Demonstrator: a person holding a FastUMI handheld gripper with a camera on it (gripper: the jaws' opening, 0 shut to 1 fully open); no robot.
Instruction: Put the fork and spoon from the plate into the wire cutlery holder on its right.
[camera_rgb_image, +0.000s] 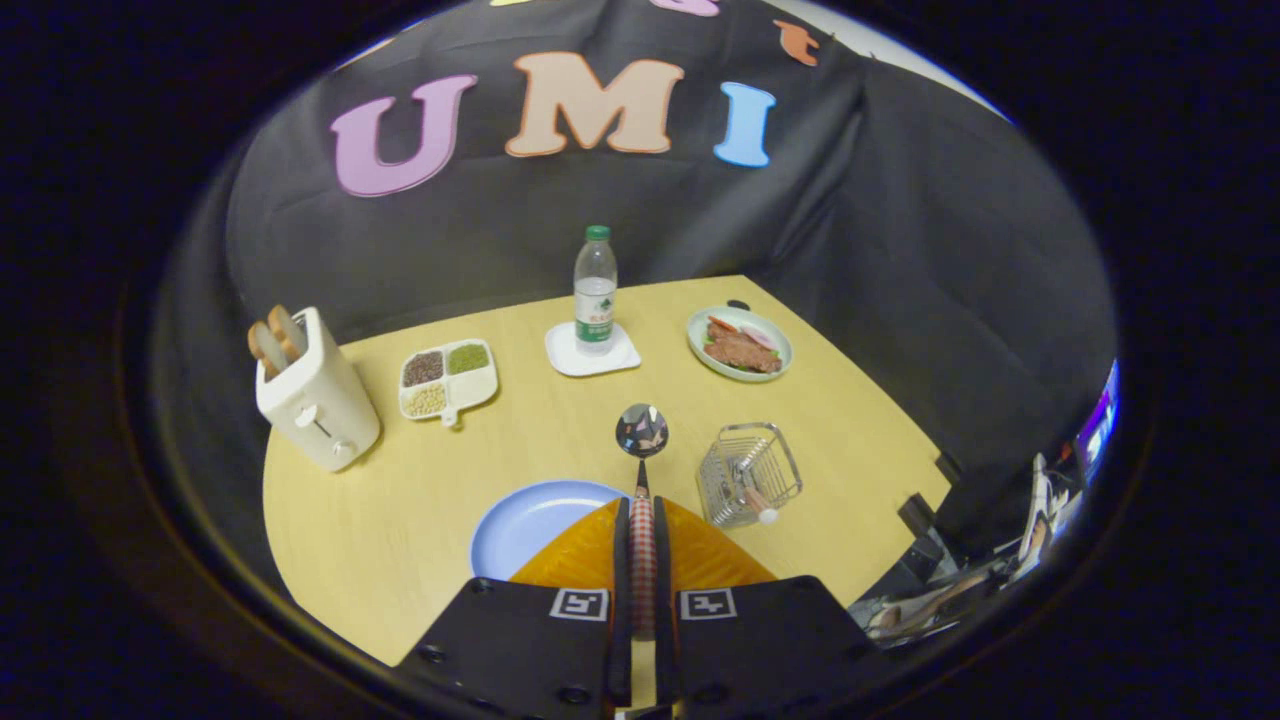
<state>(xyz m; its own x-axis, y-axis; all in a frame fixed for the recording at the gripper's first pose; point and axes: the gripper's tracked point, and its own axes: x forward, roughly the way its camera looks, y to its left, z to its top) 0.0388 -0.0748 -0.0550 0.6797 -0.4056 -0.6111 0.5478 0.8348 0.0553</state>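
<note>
Left edge of table: cream toaster (318, 405) with bread slices (276, 340) in the slots. Next, a divided tray of beans and grains (448, 378). Then a water bottle (595, 290) on a white coaster (592, 352). Near centre, blue plate (530, 520), bare where visible, partly hidden behind the orange fingers (575, 555). Gripper (642, 510) clamped on the spoon (642, 432): both fingers pressed on the red patterned handle, bowl pointing straight ahead past the fingertips, long axis in line with the fingers. Wire cutlery holder (750, 475) sits just ahead and to the right of the spoon bowl, beside the plate; a light-tipped handle already in it, likely the fork. Beyond it, a green plate of sliced meat (740, 345). Judgement: spoon must travel right and tip bowl or handle down into the holder's open top.
</note>
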